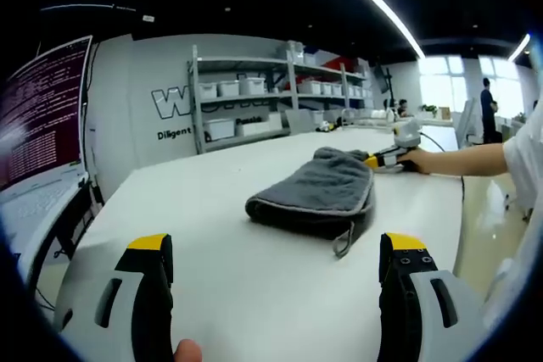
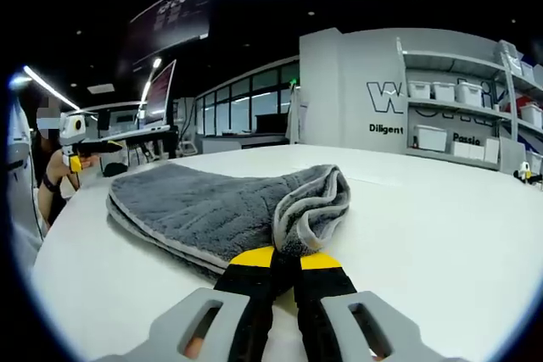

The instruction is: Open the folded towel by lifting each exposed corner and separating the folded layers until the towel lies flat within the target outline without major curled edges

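Observation:
A folded grey towel (image 1: 318, 184) lies on the white table (image 1: 195, 209), with a hanging loop at its near edge. My left gripper (image 1: 276, 247) hovers open over the bare table in front of it, its yellow-tipped jaws wide apart and holding nothing. A hand holds my right gripper (image 1: 373, 158) at the towel's far right corner. In the right gripper view the right gripper (image 2: 285, 253) is shut on a curled-up corner of the towel (image 2: 195, 205), which is pulled up and folded over. The left gripper (image 2: 76, 137) shows far off at the left.
A metal shelf (image 1: 254, 95) with white bins stands against the wall behind the table, and the shelf (image 2: 458, 108) is also in the right gripper view. A monitor (image 1: 42, 116) sits off the table's left edge. A person (image 1: 489, 103) stands far away by the windows.

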